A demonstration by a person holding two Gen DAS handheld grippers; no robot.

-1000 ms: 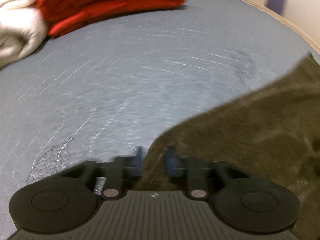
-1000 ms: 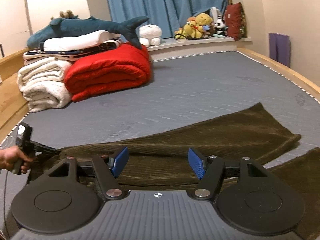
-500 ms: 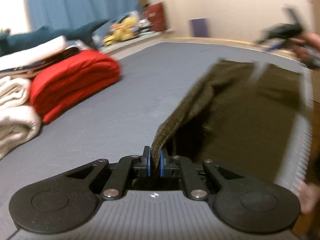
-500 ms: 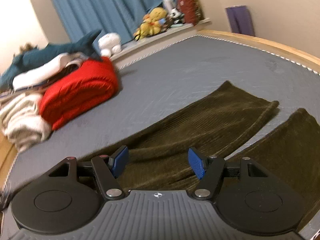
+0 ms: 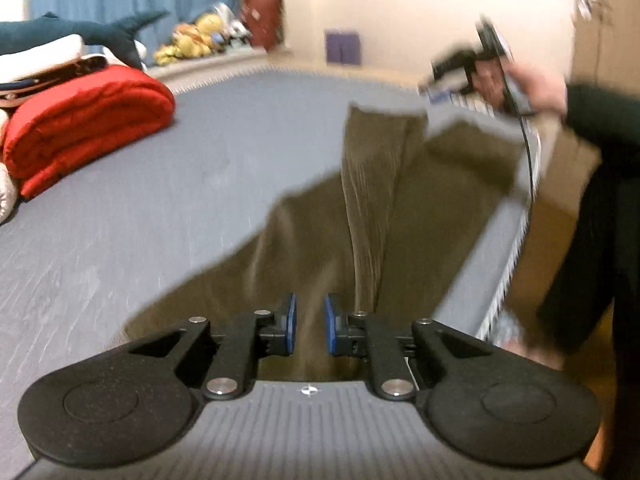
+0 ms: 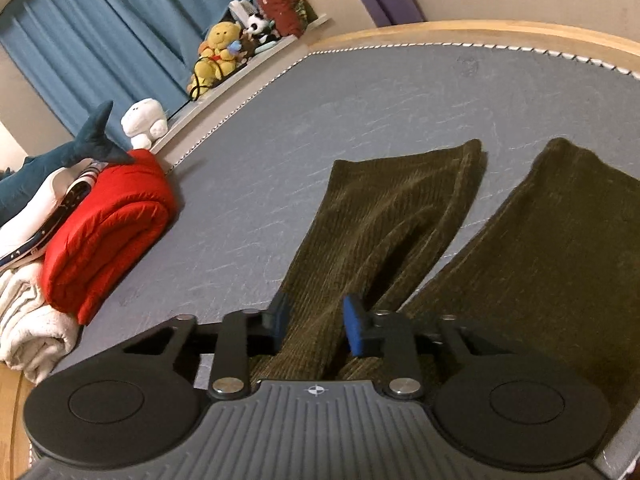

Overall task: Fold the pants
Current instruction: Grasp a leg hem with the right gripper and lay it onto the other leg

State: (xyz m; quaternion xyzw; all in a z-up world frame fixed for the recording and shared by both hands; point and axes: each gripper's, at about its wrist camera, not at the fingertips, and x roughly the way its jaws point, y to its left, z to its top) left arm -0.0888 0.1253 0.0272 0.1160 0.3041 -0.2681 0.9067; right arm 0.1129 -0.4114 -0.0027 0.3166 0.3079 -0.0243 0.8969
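Observation:
The olive-brown corduroy pants (image 6: 384,224) lie on the grey mattress (image 6: 360,92), two legs stretched away from me; they also show in the left wrist view (image 5: 384,208). My left gripper (image 5: 309,330) hovers over the pants' near part, jaws a small gap apart, with blurred fabric between or below the pads; a grip cannot be judged. My right gripper (image 6: 316,324) is open, its blue pads either side of a raised ridge of the left leg, not pinching it. The right gripper also shows in the left wrist view (image 5: 468,64), held in a hand above the far hems.
A folded red blanket (image 6: 108,224) and white towels (image 6: 28,320) are stacked at the mattress's left, with a plush shark (image 6: 68,152) on top. Soft toys (image 6: 218,56) sit by blue curtains. A wooden bed frame (image 6: 460,28) rims the far edge.
My left gripper, shut on the pants' edge half a second ago, now has its jaws slightly apart. My right gripper has dropped lower over the left leg, its jaws narrower than before.

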